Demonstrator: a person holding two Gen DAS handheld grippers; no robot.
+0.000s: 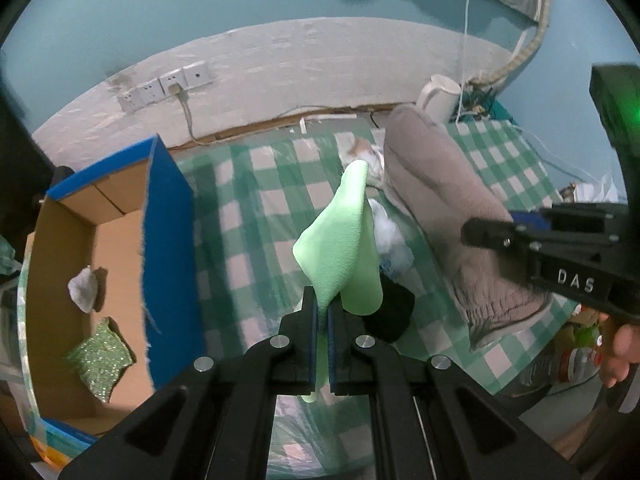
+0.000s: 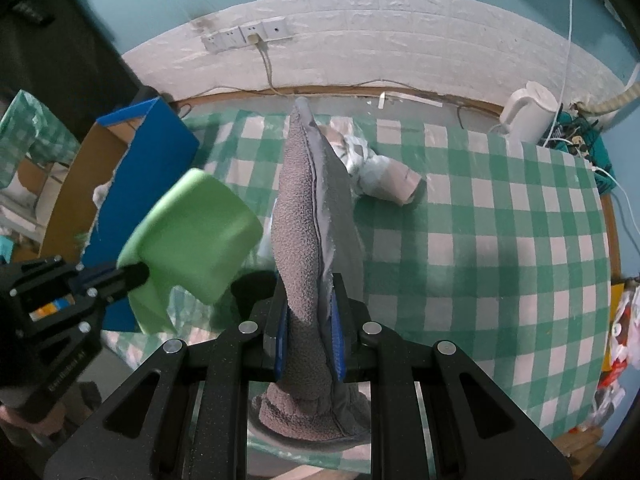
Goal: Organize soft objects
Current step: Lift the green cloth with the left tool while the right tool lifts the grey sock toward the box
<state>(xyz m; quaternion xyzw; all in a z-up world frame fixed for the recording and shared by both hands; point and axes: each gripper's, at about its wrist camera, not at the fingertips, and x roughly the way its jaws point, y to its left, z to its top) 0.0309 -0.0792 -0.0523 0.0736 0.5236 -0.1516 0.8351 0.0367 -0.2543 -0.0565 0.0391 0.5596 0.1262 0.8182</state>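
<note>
My left gripper (image 1: 322, 312) is shut on a light green foam sheet (image 1: 340, 248) and holds it above the checked table; the sheet also shows curled in the right wrist view (image 2: 192, 240), with the left gripper (image 2: 136, 276) at its lower left. My right gripper (image 2: 310, 320) is shut on a grey fleece slipper (image 2: 304, 216) that stands up between its jaws; the slipper also shows in the left wrist view (image 1: 440, 216), with the right gripper (image 1: 468, 232) on it. A blue cardboard box (image 1: 168, 240) at the left holds a green glitter pad (image 1: 100, 360) and a white scrap (image 1: 82, 288).
The table has a green and white checked cloth (image 2: 480, 240). A patterned soft toy (image 2: 380, 172) lies at its back. A black soft item (image 1: 392, 316) and white stuffing (image 1: 392, 240) lie under the foam. A white kettle (image 2: 528, 112) and cables stand back right.
</note>
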